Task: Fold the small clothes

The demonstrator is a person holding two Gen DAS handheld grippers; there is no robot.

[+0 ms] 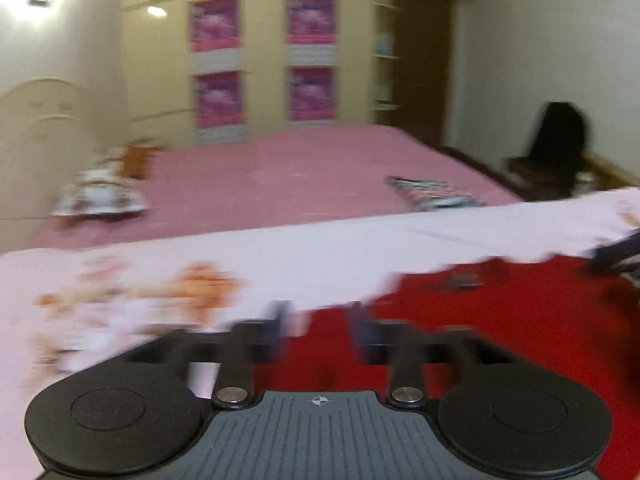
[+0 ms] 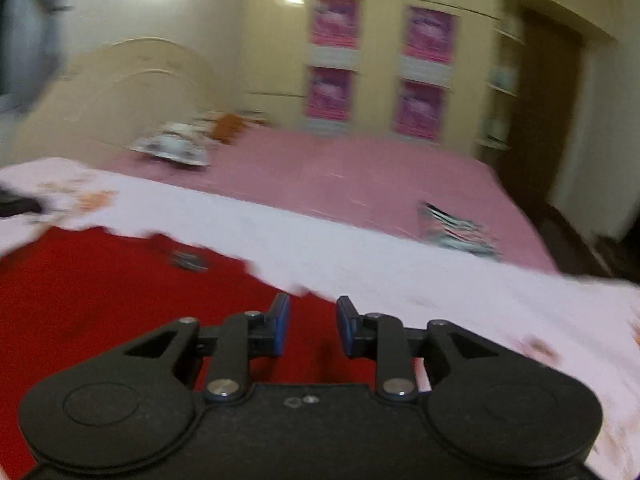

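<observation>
**Fingers free, cloth lying flat**

Left gripper (image 1: 320, 320) fingers stand apart, empty, at the pale garment (image 1: 280, 256)'s near edge on the red mat (image 1: 480, 320).

Right gripper (image 2: 308, 320) fingers also gape, empty; pinch that near hem squarely, both sides together, I judge.

pale pink garment (image 1: 360, 248), orange print at one end, spread flat in a long band over red cloth (image 1: 500, 340) on the bed; near edge ragged, motion blur hides detail
</observation>
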